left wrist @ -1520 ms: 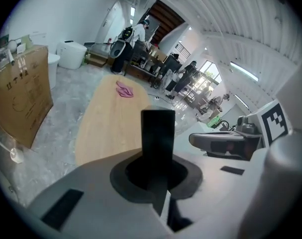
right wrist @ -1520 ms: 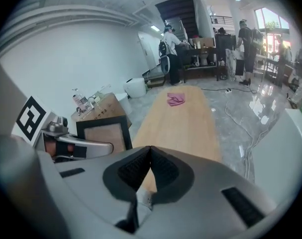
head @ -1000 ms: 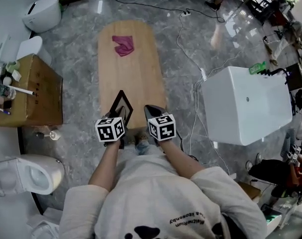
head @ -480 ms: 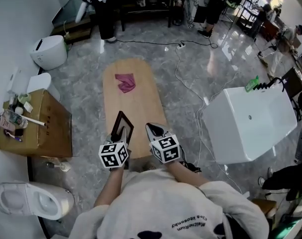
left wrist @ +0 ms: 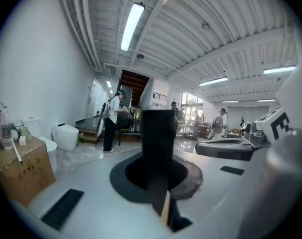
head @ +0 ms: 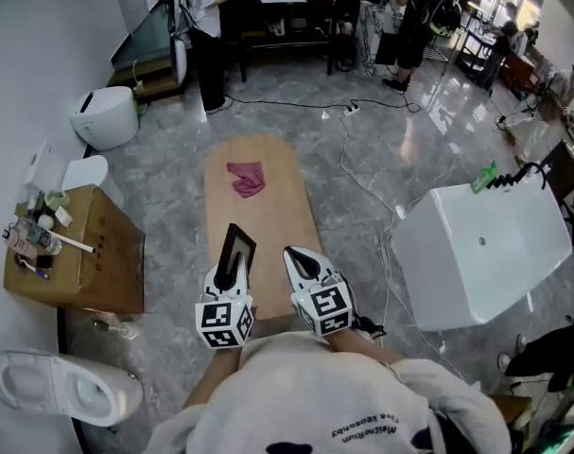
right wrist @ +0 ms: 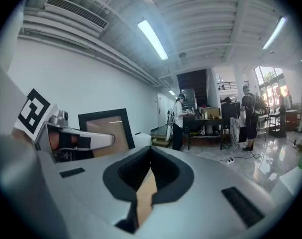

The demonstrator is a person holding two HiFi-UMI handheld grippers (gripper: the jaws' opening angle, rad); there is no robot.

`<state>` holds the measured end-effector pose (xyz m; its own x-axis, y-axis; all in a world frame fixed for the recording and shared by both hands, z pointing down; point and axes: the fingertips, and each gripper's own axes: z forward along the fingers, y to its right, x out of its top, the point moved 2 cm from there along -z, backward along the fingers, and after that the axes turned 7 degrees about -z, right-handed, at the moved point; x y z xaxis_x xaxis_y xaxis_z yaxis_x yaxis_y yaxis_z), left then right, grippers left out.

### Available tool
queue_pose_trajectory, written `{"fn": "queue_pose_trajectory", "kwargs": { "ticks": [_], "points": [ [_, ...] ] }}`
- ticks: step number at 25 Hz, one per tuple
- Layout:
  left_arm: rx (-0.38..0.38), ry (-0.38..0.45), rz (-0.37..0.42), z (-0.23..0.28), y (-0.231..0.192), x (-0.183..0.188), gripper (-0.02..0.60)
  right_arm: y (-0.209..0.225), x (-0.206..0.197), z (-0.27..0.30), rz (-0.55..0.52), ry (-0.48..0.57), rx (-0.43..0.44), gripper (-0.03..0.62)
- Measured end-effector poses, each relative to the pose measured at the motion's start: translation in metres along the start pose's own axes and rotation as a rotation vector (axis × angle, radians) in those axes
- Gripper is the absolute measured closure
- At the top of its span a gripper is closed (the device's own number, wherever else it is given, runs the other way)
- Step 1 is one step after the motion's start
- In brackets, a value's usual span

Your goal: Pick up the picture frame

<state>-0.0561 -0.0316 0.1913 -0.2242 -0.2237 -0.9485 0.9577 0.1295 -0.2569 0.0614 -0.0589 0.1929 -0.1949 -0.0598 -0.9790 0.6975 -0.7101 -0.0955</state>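
Observation:
The picture frame (head: pixel 235 250) is black-edged with a tan panel, and it is held upright above the near end of the wooden table (head: pixel 268 211). My left gripper (head: pixel 226 274) is shut on its lower edge. In the left gripper view the frame (left wrist: pixel 158 138) shows edge-on as a dark bar rising from between the jaws. My right gripper (head: pixel 298 255) is shut on nothing, level with the left one and just to its right. From the right gripper view the frame (right wrist: pixel 109 129) stands at the left, behind the left gripper (right wrist: pixel 77 141).
A pink cloth (head: pixel 247 178) lies on the table's far end. A cardboard box (head: pixel 93 253) with bottles and two toilets (head: pixel 107 116) (head: pixel 64 400) stand at the left. A white bathtub (head: pixel 485 253) is at the right, cables (head: pixel 357 154) cross the floor, and people stand at the back.
Both grippers have risen side by side, the left one carrying the frame up off the table. The head view has tilted up and shows more of the room's far end.

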Motion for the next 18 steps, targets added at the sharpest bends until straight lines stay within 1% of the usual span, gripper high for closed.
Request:
{"fn": "queue_pose_trajectory", "kwargs": {
  "ticks": [2, 5, 7, 11, 14, 18],
  "points": [
    [-0.006, 0.022, 0.019, -0.002, 0.004, 0.006, 0.565, 0.0, 0.003, -0.003, -0.003, 0.024, -0.012, 0.586],
    [-0.003, 0.039, 0.02, -0.003, 0.005, 0.007, 0.565, 0.003, 0.005, -0.005, -0.003, 0.046, -0.024, 0.586],
    [0.006, 0.038, 0.016, -0.004, 0.004, 0.004, 0.565, 0.004, 0.004, -0.006, -0.005, 0.051, -0.025, 0.586],
    [0.011, 0.039, 0.022, -0.002, 0.008, 0.0, 0.565, 0.006, 0.003, -0.005, -0.047, 0.047, -0.014, 0.586],
    [0.013, 0.035, 0.018, 0.0, 0.015, -0.007, 0.565, 0.013, 0.001, -0.01, -0.038, 0.054, -0.007, 0.586],
    [0.017, 0.024, 0.014, -0.002, 0.02, -0.014, 0.565, 0.018, -0.007, -0.016, -0.028, 0.038, -0.012, 0.586]
  ]
}}
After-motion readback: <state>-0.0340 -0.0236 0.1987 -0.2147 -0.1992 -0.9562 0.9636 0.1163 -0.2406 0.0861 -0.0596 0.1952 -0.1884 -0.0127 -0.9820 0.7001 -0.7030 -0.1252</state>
